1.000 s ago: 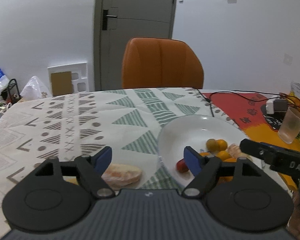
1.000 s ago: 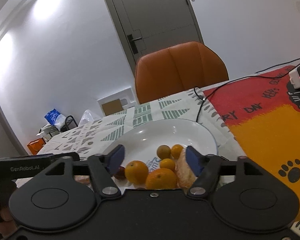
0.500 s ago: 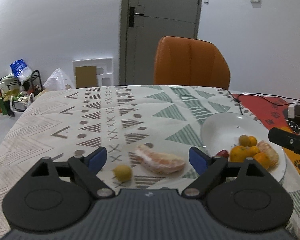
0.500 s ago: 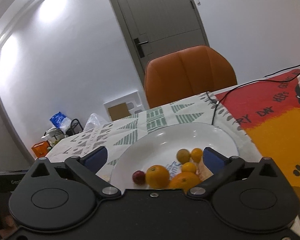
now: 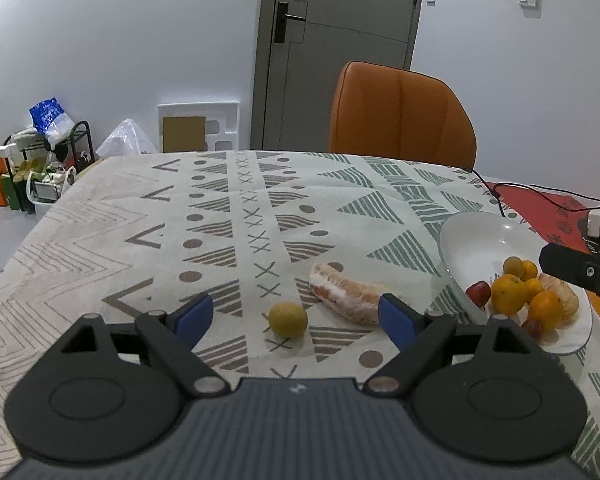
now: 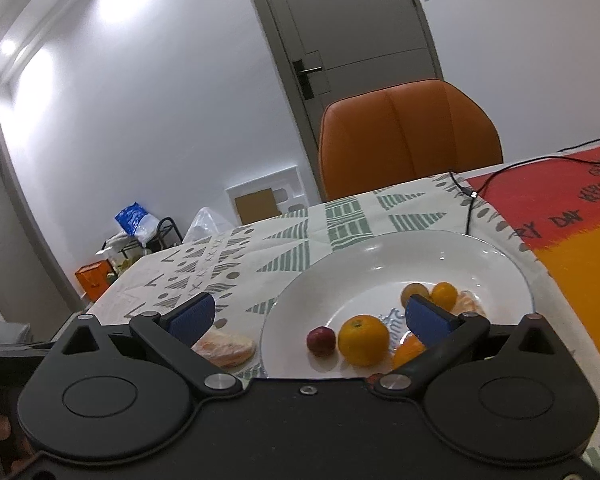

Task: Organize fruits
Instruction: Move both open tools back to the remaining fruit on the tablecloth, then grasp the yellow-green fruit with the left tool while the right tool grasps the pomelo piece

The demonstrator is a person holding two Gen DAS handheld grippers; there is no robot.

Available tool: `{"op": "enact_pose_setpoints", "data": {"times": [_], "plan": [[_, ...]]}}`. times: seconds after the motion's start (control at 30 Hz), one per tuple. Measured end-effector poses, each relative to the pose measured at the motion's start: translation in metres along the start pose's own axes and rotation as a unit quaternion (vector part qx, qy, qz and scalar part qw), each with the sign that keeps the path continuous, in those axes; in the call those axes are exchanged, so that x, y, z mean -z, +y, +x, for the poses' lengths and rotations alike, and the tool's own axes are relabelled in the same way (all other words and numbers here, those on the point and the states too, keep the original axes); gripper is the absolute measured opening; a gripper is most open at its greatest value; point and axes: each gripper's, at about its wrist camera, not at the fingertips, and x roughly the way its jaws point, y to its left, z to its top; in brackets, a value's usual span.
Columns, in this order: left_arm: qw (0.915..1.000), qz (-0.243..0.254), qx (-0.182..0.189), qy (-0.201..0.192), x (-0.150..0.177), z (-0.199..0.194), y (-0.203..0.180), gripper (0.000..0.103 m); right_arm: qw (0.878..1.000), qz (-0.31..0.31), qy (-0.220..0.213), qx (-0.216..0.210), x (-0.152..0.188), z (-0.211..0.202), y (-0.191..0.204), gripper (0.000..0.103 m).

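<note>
A white plate [image 6: 380, 236] holds an orange [image 6: 362, 340], a small red fruit [image 6: 321, 340], two small oranges [image 6: 444, 294] and a peeled segment [image 6: 470, 304]. My right gripper [image 6: 310, 316] hovers open over the plate's near rim, its pads clear of the fruit. On the cloth left of the plate [image 5: 480, 232] lie a peeled pomelo segment [image 5: 348, 298] and a small yellow-green fruit [image 5: 288, 319]. My left gripper [image 5: 296, 318] is open just above them; the small fruit sits between its pads, untouched. The pomelo segment [image 6: 226, 350] also shows in the right wrist view.
An orange chair [image 5: 400, 116] stands behind the table by a grey door [image 5: 336, 52]. A black cable [image 6: 472, 192] runs over the red and orange mat [image 6: 572, 240] at right. Bags and a rack [image 5: 48, 160] crowd the floor at left. The patterned cloth [image 5: 220, 220] stretches far left.
The left gripper moved left from the plate to the pomelo segment and the small yellow-green fruit, and its jaws widened. The right gripper's jaws opened wide above the plate.
</note>
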Motion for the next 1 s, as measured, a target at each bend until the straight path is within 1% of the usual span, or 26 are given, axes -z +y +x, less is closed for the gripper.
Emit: {"op": "enact_pose_setpoints", "data": {"times": [0.17, 0.3, 0.4, 0.47, 0.53, 0.6, 0.63, 0.67, 0.7, 0.73, 0.8, 0.93, 1.0], "plan": [[0.9997, -0.021, -0.003, 0.009, 0.004, 0.012, 0.008, 0.088, 1.000, -0.011, 0.013, -0.014, 0.000, 0.007, 0.009, 0.103], [0.9992, -0.036, 0.005, 0.013, 0.006, 0.021, 0.015, 0.085, 0.999, -0.023, 0.021, -0.023, 0.002, 0.013, 0.016, 0.103], [0.9991, -0.040, 0.007, 0.013, 0.007, 0.025, 0.017, 0.077, 0.999, -0.034, 0.025, -0.027, 0.002, 0.017, 0.023, 0.103], [0.9988, -0.045, 0.013, 0.015, 0.007, 0.028, 0.020, 0.069, 0.998, -0.037, 0.029, -0.030, 0.002, 0.021, 0.026, 0.102], [0.9985, -0.049, 0.017, 0.016, 0.008, 0.031, 0.022, 0.065, 0.998, -0.042, 0.033, -0.032, 0.001, 0.025, 0.029, 0.101], [0.9980, -0.055, 0.023, 0.020, 0.008, 0.036, 0.023, 0.058, 0.998, -0.048, 0.037, -0.033, 0.000, 0.028, 0.033, 0.101], [0.9978, -0.057, 0.027, 0.023, 0.008, 0.038, 0.024, 0.051, 0.997, -0.051, 0.038, -0.033, 0.000, 0.029, 0.034, 0.101], [0.9976, -0.057, 0.028, 0.028, 0.008, 0.041, 0.024, 0.040, 0.997, -0.053, 0.039, -0.032, -0.001, 0.029, 0.035, 0.101], [0.9976, -0.055, 0.026, 0.032, 0.008, 0.044, 0.024, 0.034, 0.997, -0.055, 0.039, -0.032, -0.001, 0.030, 0.037, 0.100], [0.9981, -0.051, 0.021, 0.029, 0.008, 0.044, 0.023, 0.025, 0.997, -0.057, 0.040, -0.031, -0.002, 0.031, 0.038, 0.100], [0.9977, -0.055, 0.027, 0.030, 0.007, 0.043, 0.027, 0.025, 0.997, -0.059, 0.042, -0.032, -0.002, 0.032, 0.041, 0.099], [0.9977, -0.059, 0.026, 0.019, 0.005, 0.034, 0.036, 0.025, 0.995, -0.069, 0.050, -0.043, -0.002, 0.039, 0.048, 0.088], [0.9976, -0.064, 0.022, 0.015, 0.003, 0.030, 0.043, 0.025, 0.994, -0.076, 0.054, -0.050, -0.001, 0.042, 0.053, 0.085]]}}
